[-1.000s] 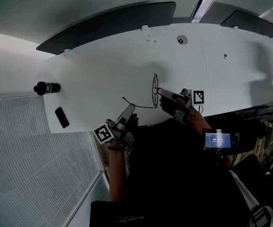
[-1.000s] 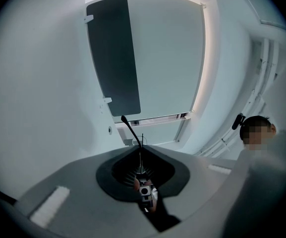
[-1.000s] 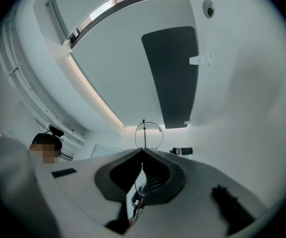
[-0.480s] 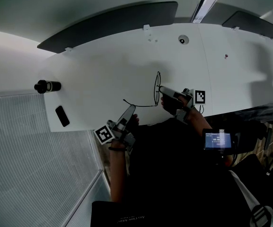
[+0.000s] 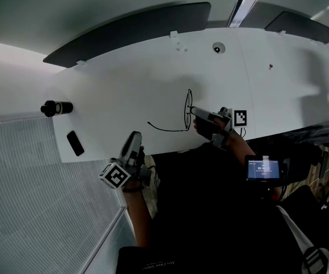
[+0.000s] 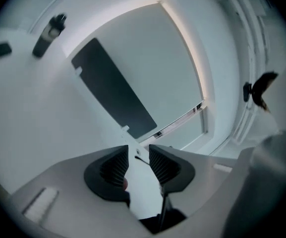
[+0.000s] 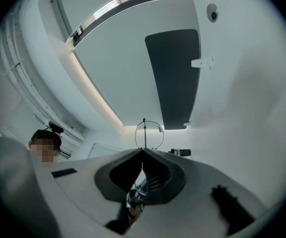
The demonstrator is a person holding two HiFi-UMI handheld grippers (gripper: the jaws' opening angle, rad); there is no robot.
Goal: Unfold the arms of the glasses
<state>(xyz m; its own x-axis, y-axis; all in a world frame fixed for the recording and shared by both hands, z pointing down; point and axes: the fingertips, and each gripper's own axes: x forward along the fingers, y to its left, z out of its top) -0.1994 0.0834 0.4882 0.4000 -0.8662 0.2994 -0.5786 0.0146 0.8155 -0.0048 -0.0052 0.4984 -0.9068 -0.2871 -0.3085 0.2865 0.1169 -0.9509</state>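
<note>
The thin black glasses (image 5: 187,108) rest on the white table (image 5: 124,84), the lens ring upright and one arm (image 5: 164,129) stretched out to the left. My right gripper (image 5: 191,110) is shut on the frame beside the lens. In the right gripper view the lens ring (image 7: 149,133) stands just beyond the shut jaws of the right gripper (image 7: 143,153). My left gripper (image 5: 134,137) hovers at the table's front edge, left of the arm's tip and apart from it. Its jaws have just been opening. In the left gripper view nothing lies between the jaws of the left gripper (image 6: 139,158).
A black cylinder (image 5: 56,107) and a flat black slab (image 5: 74,142) lie at the table's left end. A round fitting (image 5: 219,48) sits near the far edge. Dark panels (image 5: 130,30) stand behind the table. A small lit screen (image 5: 262,168) hangs below my right hand.
The left gripper has let go of the glasses arm, opened, rolled and slid left along the table's front edge. The right gripper and the glasses have stayed put.
</note>
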